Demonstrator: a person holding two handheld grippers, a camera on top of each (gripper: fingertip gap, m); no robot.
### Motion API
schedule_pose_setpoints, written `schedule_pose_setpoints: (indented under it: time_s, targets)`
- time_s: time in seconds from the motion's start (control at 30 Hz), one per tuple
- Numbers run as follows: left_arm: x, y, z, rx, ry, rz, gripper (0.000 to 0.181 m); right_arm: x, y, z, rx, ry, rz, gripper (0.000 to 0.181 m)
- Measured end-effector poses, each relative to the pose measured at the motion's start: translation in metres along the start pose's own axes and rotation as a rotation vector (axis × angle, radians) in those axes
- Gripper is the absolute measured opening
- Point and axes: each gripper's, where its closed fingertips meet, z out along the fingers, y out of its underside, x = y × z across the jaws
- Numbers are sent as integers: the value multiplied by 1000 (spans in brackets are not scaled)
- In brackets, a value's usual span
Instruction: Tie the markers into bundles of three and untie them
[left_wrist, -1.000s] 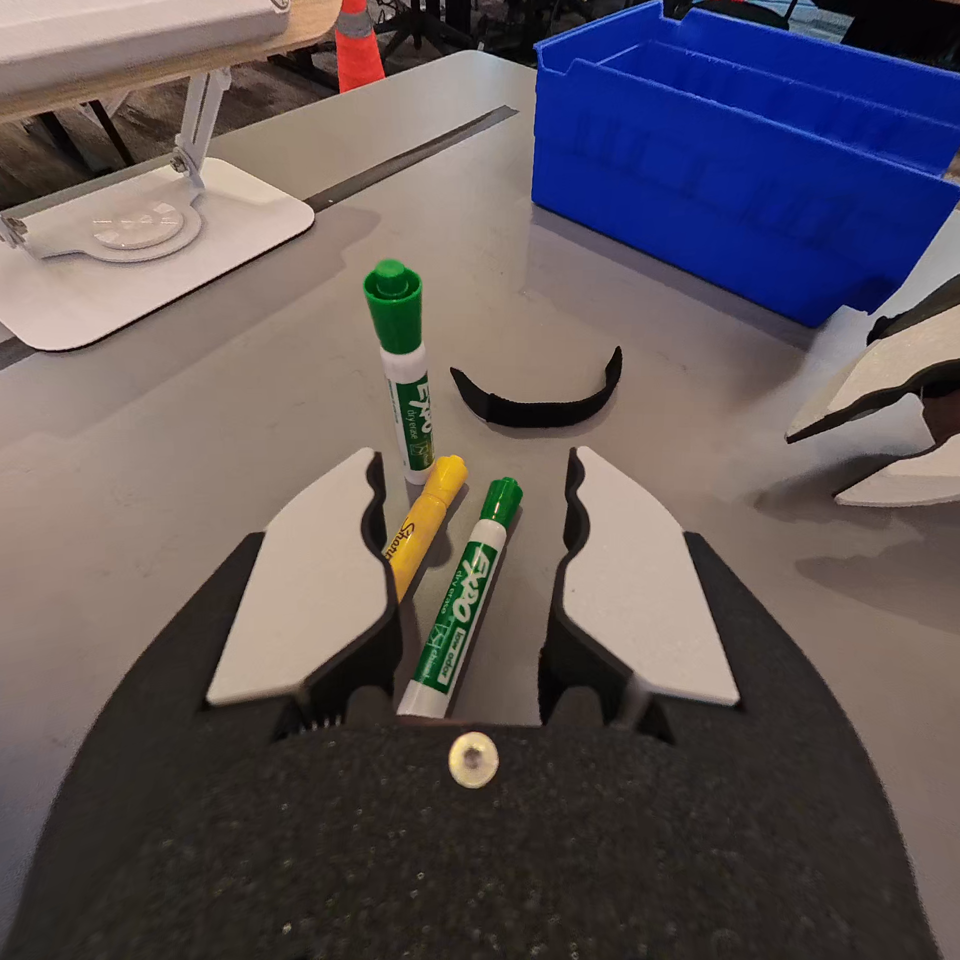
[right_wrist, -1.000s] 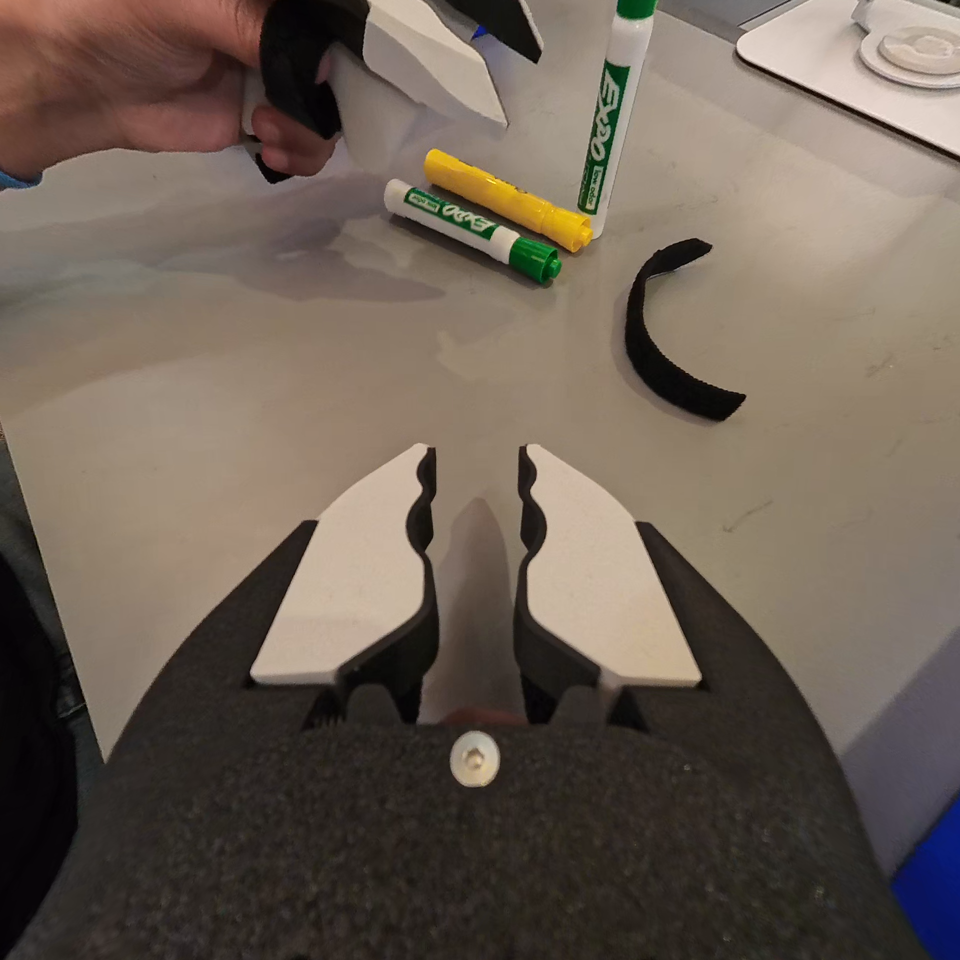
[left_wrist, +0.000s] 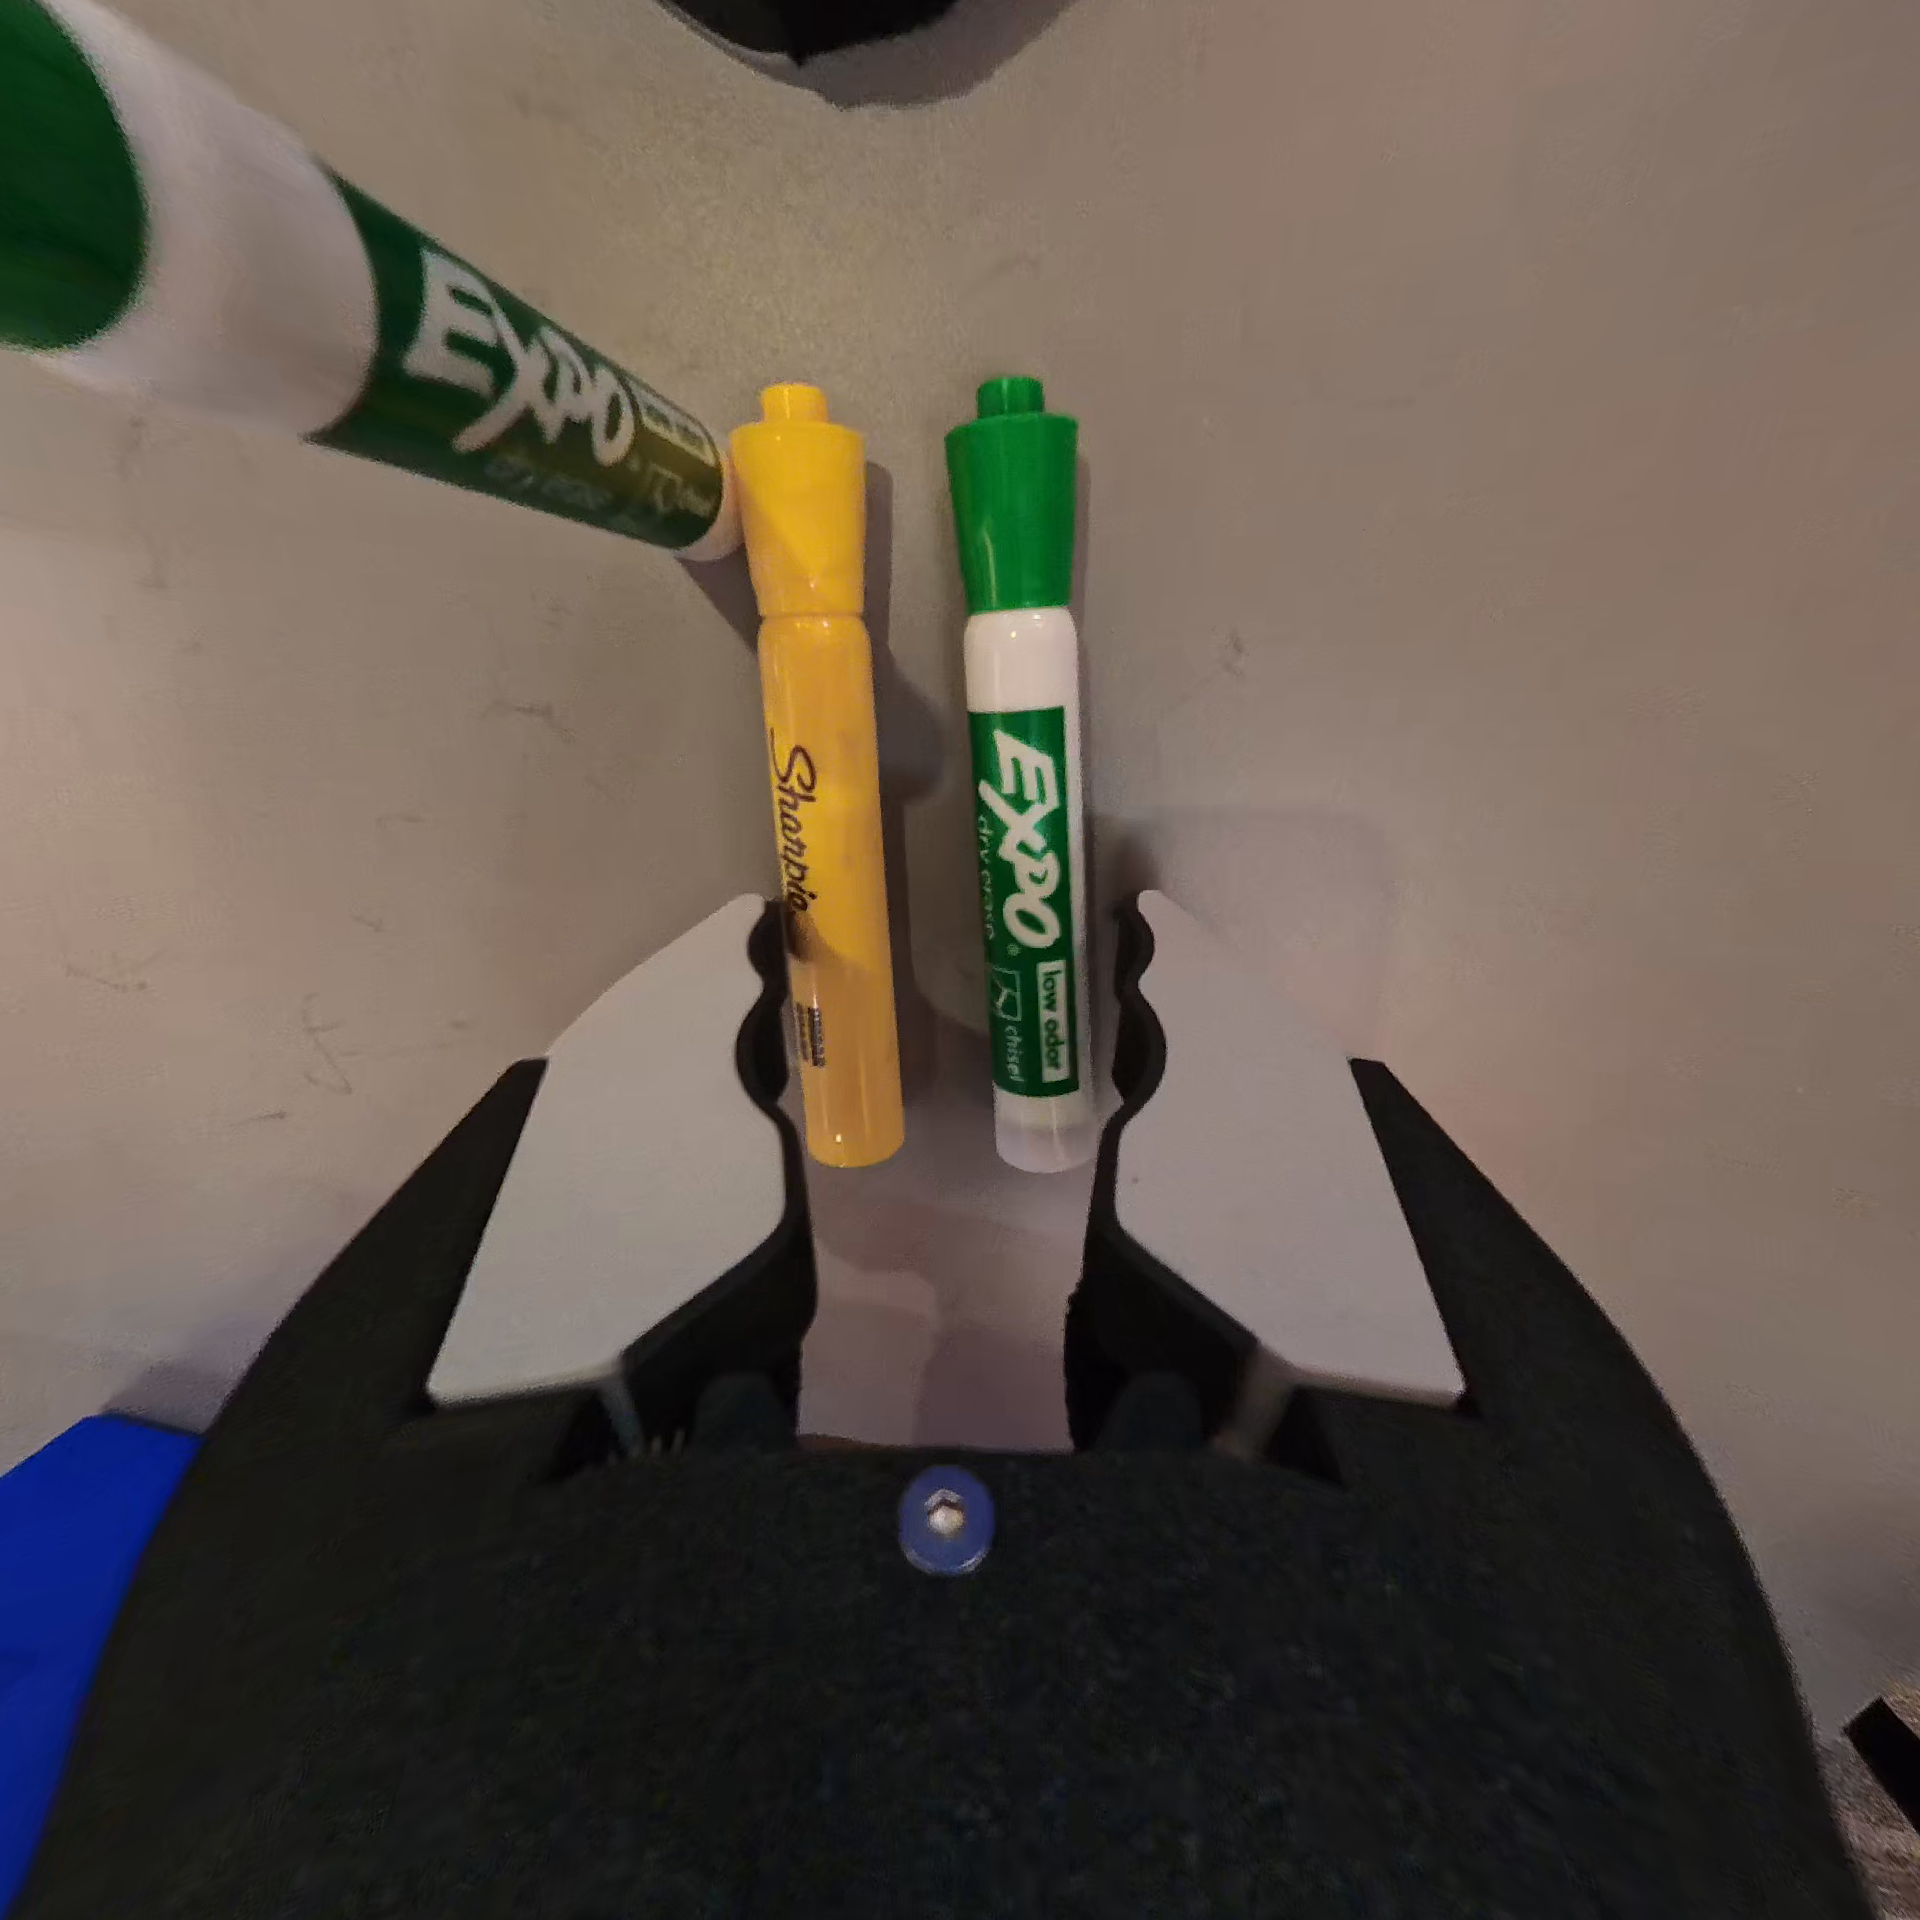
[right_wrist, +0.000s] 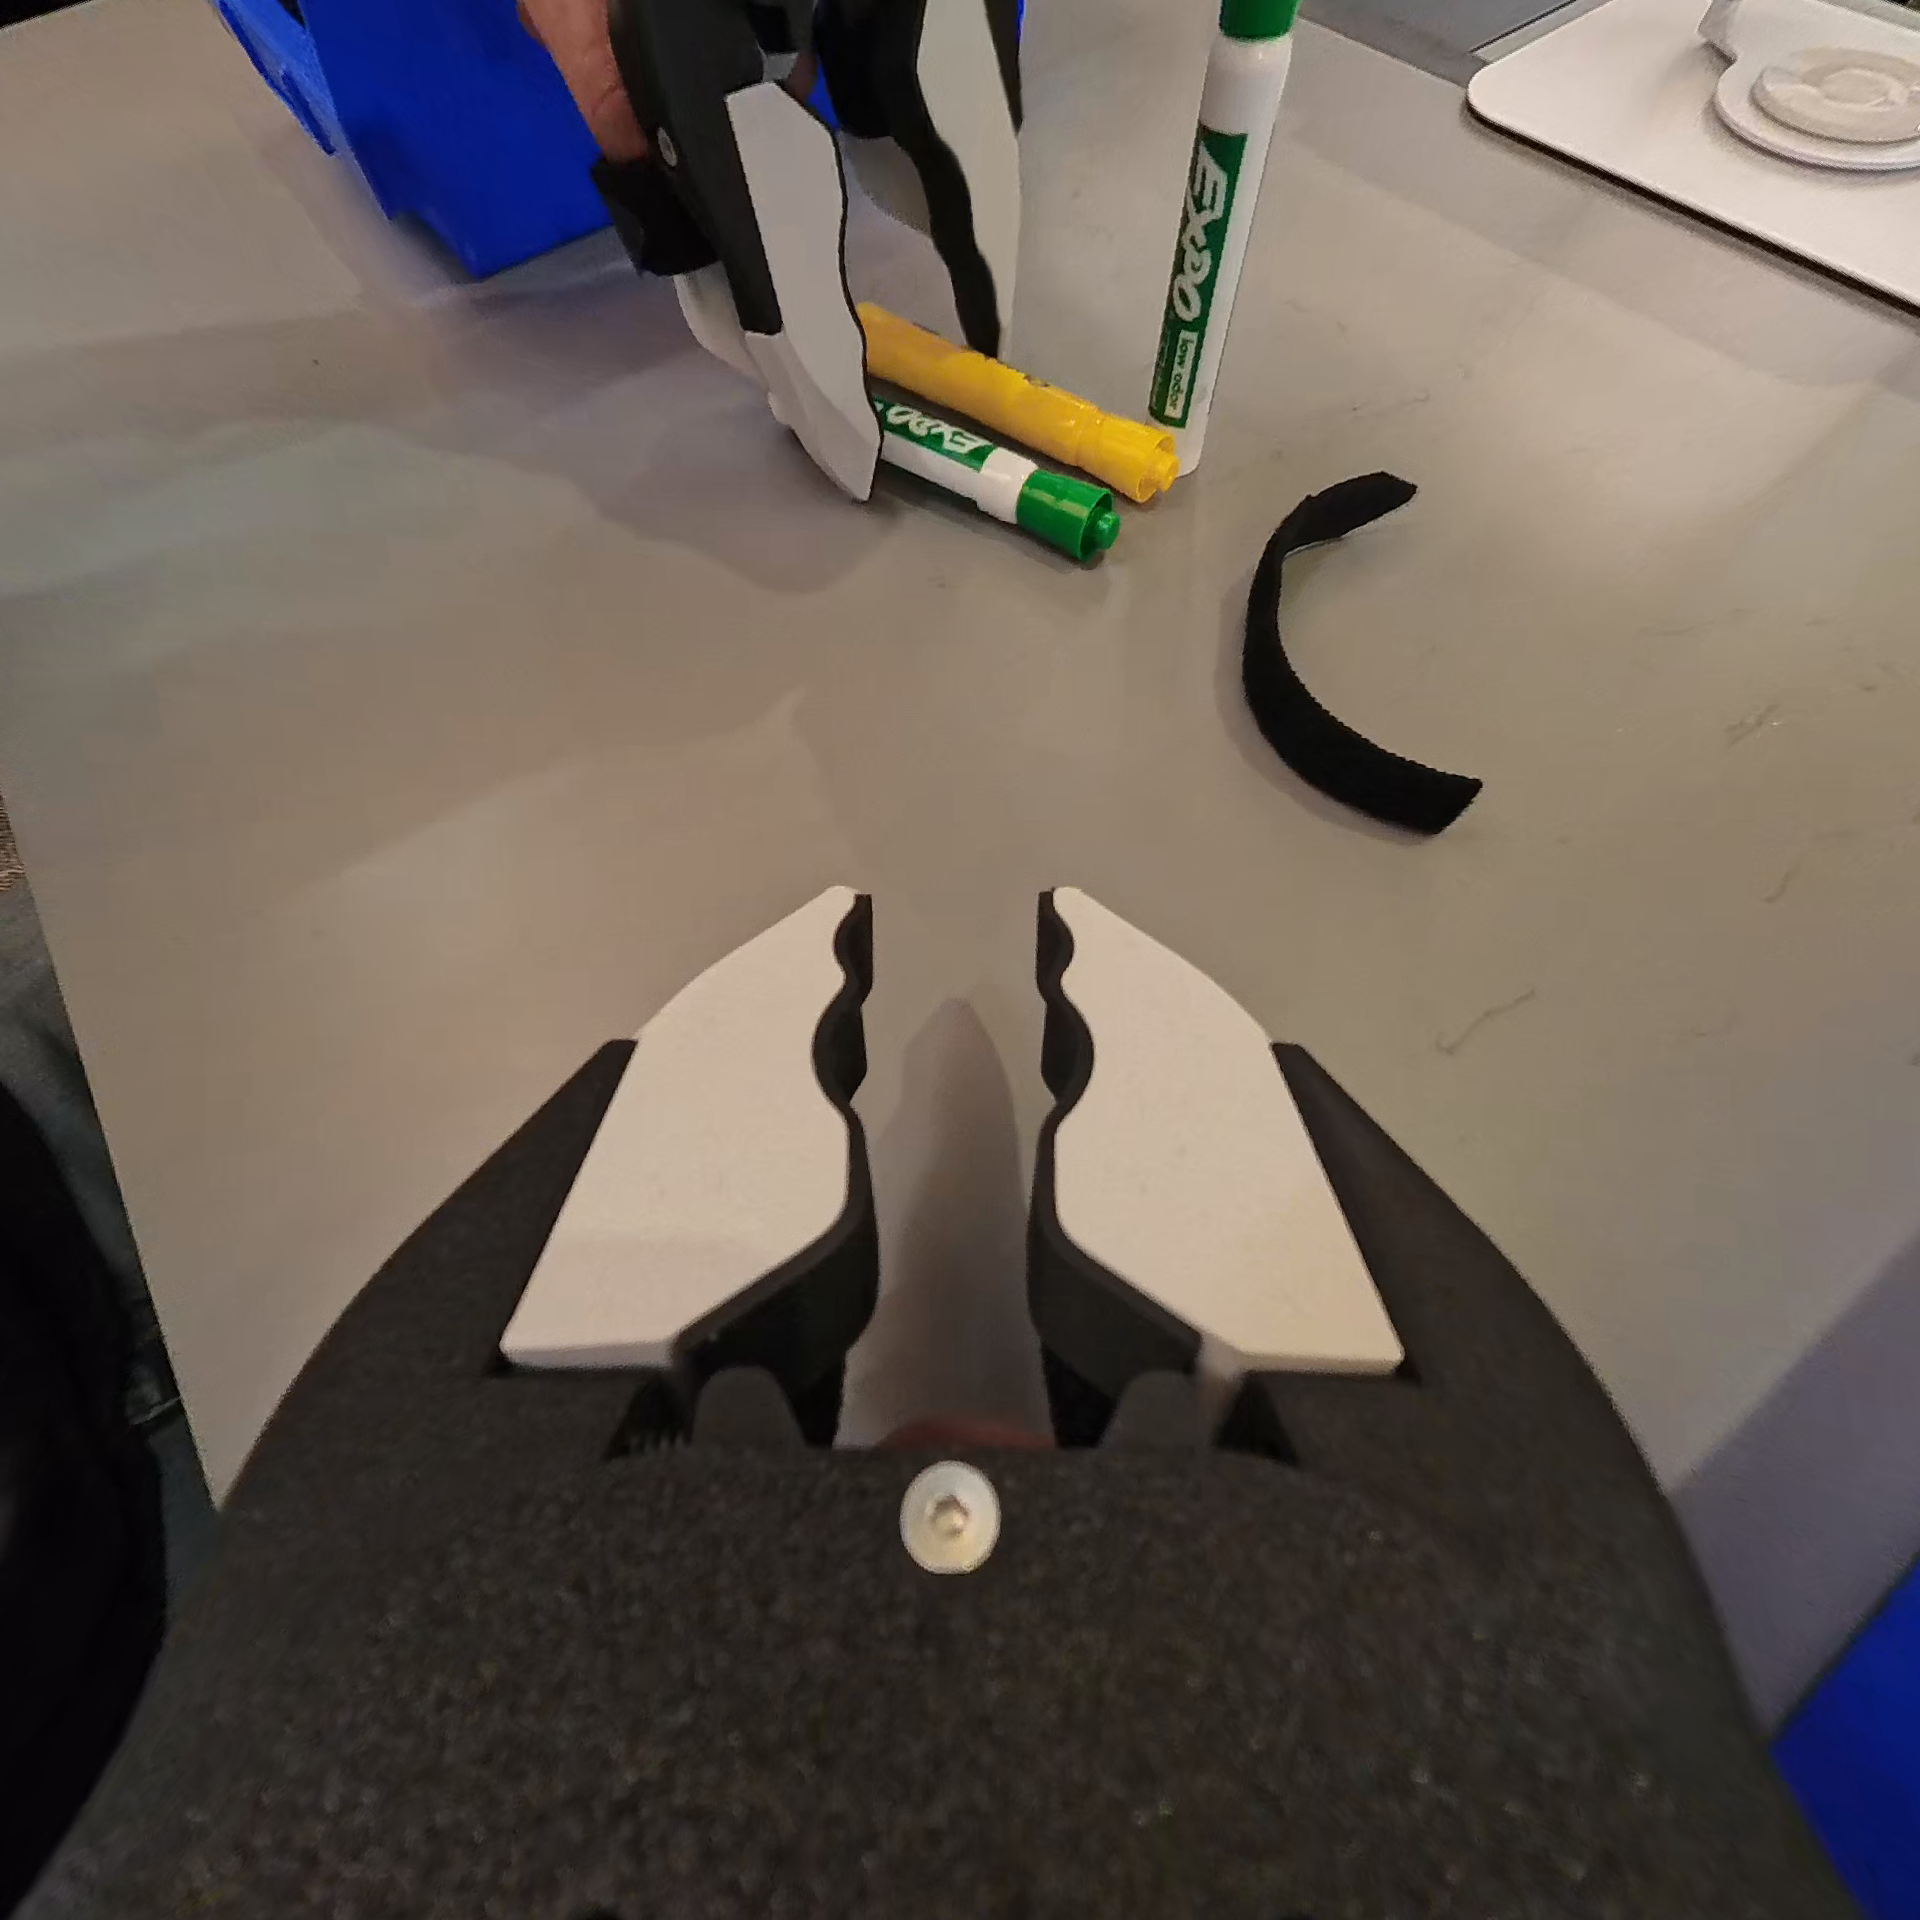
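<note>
Yellow marker (left_wrist: 826, 790) and green marker (left_wrist: 1023, 769) lie between the wide-open left gripper's (left_wrist: 951, 914) fingers; right gripper (right_wrist: 954, 904) hovers part-open, empty, near the strap (right_wrist: 1320, 675).

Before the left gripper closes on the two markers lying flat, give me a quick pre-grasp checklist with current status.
1. Left gripper open: ok, jaws spread.
2. Yellow highlighter marker and lying green-capped white dry-erase marker both between the jaws: ok, side by side with a gap.
3. Fingers touching the grey table: cannot tell.
4. Standing green dry-erase marker clear of the grasp: not ok, its base touches the highlighter's cap.
5. Black hook-and-loop strap free: ok, lying apart.
6. Right gripper out of the way: ok, open, empty, back from the markers.
</note>
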Motion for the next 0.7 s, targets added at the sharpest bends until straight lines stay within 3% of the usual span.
schedule_pose_setpoints:
  time_s: [0.3, 0.7]
  targets:
    - [10, 2, 0, -1, 56, -10, 39, -3, 1, 2, -7, -6, -6, 30]
    - [17, 2, -4, 99, 65, -27, 37, -4, 0, 3, -7, -9, -5, 30]
